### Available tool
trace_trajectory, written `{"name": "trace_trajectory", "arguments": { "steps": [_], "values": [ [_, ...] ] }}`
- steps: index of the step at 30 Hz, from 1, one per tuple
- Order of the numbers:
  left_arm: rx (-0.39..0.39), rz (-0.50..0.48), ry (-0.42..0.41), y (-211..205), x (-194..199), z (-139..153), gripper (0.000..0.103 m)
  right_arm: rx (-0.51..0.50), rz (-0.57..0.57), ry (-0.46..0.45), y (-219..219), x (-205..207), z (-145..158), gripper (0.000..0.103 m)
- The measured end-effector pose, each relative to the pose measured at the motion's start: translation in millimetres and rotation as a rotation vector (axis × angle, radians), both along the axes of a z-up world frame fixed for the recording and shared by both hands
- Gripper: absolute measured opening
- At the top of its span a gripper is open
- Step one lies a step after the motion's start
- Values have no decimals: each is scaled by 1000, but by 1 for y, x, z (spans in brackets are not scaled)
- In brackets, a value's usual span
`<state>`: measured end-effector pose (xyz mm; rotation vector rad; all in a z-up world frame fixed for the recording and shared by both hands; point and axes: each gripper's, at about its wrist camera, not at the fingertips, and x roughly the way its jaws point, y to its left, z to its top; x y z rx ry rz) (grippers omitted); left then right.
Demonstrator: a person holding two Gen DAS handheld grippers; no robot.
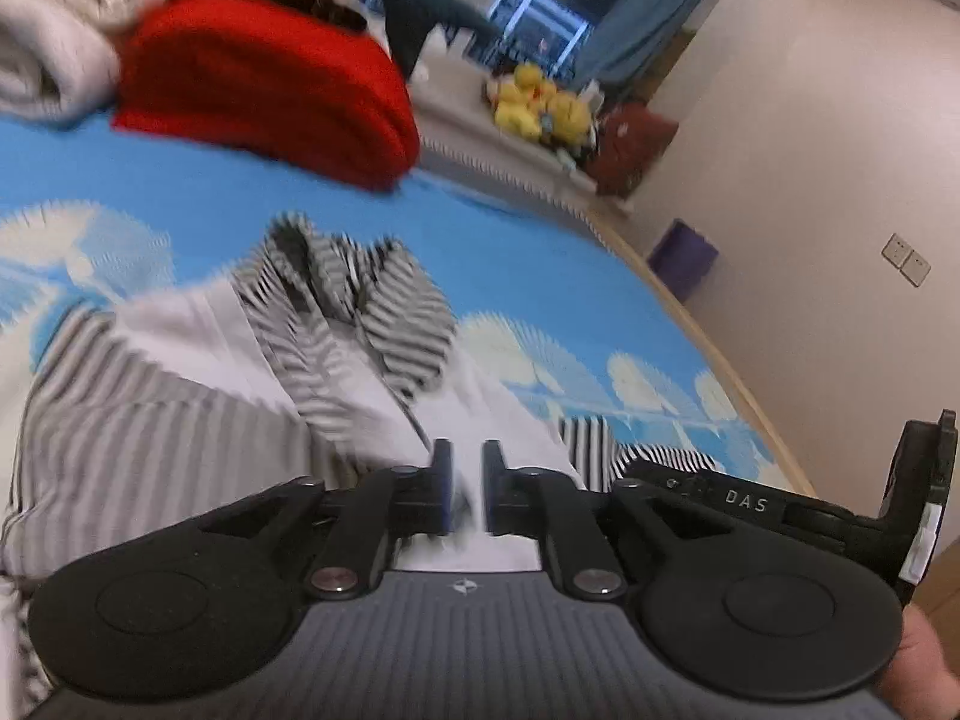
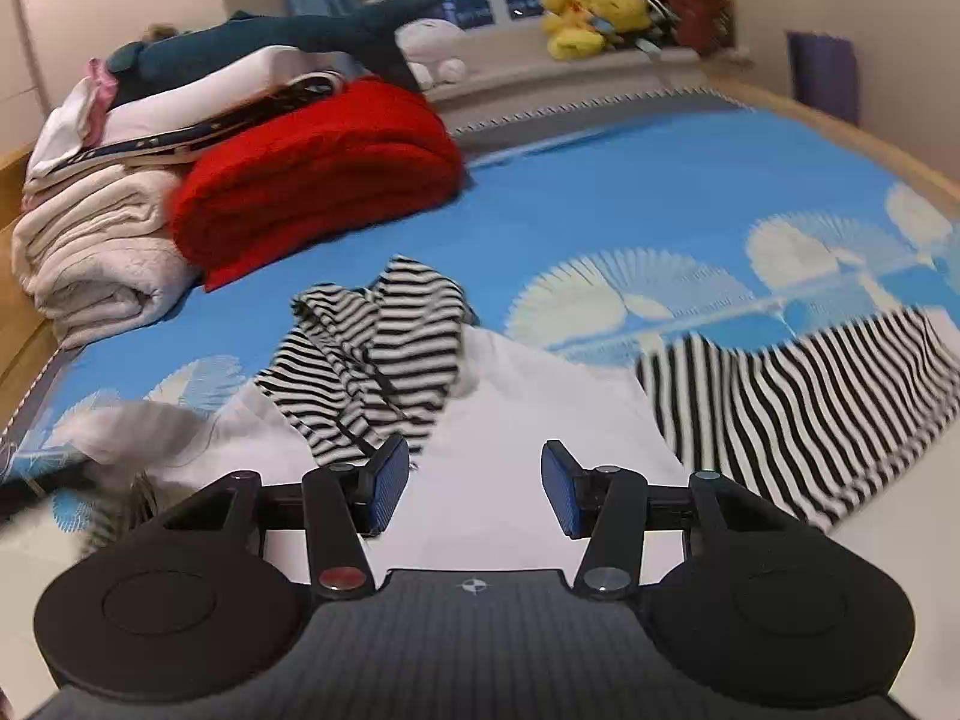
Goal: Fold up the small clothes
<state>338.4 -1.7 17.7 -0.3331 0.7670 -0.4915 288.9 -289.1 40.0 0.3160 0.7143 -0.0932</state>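
Blue bed sheet, striped garment mid-bed, left gripper fingers narrowly apart over white cloth, right gripper fingers half-open, empty.

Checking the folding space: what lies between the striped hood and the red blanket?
Only bare blue bedsheet, seen in the right wrist view between the striped hood and red blanket.

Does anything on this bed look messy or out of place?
Yes: the white garment with black-and-white striped hood and sleeves lies crumpled on the blue patterned bedspread, hood bunched, one sleeve flung sideways. The folded red knit blanket behind looks tidy.
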Motion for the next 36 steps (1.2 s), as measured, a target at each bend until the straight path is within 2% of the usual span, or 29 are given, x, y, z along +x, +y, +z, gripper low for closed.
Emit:
{"name": "trace_trajectory", "arguments": {
  "steps": [3, 7, 10, 14, 17, 24, 25, 27, 28, 29, 32, 34, 36],
  "values": [
    [34, 136, 62, 16, 13, -11, 22, 38, -42, 36, -13, -5, -10, 51],
    [178, 347, 118, 51, 33, -23, 22, 142, -94, 98, -30, -1, -25, 50],
    [264, 405, 169, 78, 53, -31, 22, 233, -118, 136, -38, 7, -39, 48],
    [225, 481, 254, 110, 65, -38, 22, 321, -166, 249, -41, 19, -69, 46],
    [253, 528, 265, 122, 72, -40, 22, 429, -198, 329, -42, 29, -91, 45],
    [232, 539, 281, 131, 82, -43, 22, 486, -268, 444, -42, 48, -127, 46],
    [232, 537, 282, 131, 85, -44, 22, 492, -275, 444, -41, 50, -130, 45],
    [231, 536, 285, 131, 89, -45, 22, 465, -257, 423, -37, 54, -129, 32],
    [232, 539, 286, 132, 91, -46, 22, 444, -240, 412, -34, 56, -127, 13],
    [235, 542, 287, 133, 93, -46, 22, 427, -227, 403, -32, 56, -126, 7],
    [243, 537, 286, 133, 94, -47, 22, 323, -174, 323, -24, 58, -107, 3],
    [249, 525, 286, 130, 94, -48, 22, 248, -133, 175, -17, 52, -77, 2],
    [254, 505, 288, 125, 93, -50, 22, 188, -142, 12, -14, 40, -48, 2]
  ]
}}
